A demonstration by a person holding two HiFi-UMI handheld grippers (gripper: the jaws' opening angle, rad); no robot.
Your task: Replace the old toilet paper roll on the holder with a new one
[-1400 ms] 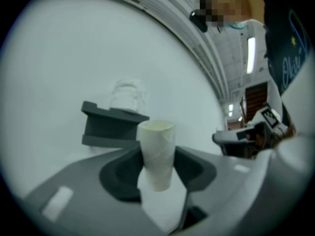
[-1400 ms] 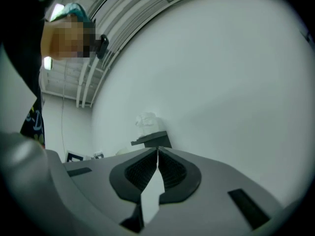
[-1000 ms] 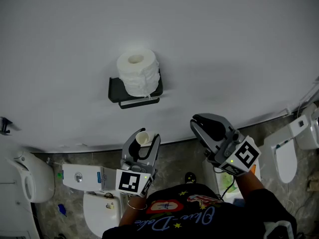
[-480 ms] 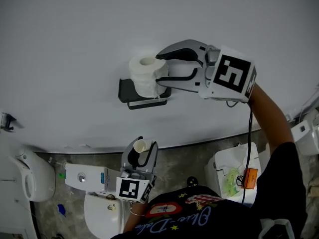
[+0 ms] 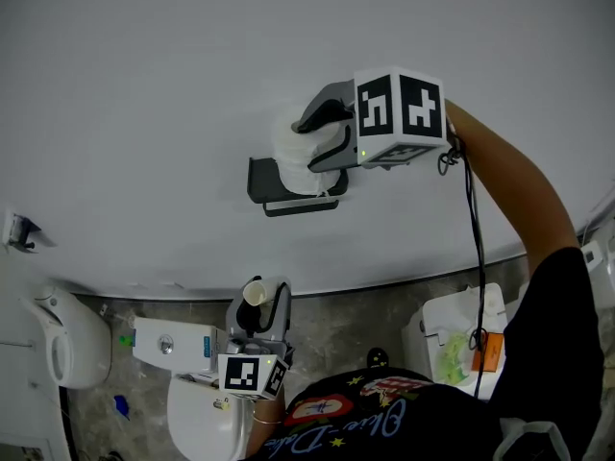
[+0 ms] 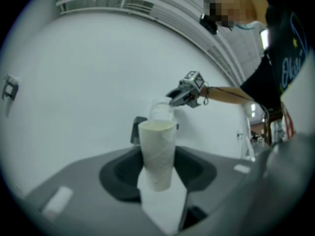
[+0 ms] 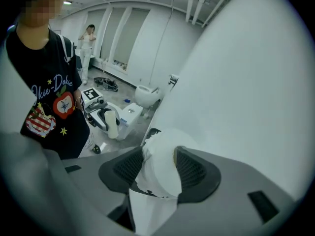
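Straddling ragged roll (image 5: 288, 157), right claw (image 5: 309, 146) just opened (perhaps touching); left claw (image 5: 262, 301) grips tube (image 6: 157, 151).

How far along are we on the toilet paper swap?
Done: the old cardboard tube is off the holder, clamped in the left gripper, and a full roll sits on the holder. In hand: the right gripper is at that roll, which stands between its jaws; they have just been opening. Left: probably draw the right gripper clear and discard the tube.
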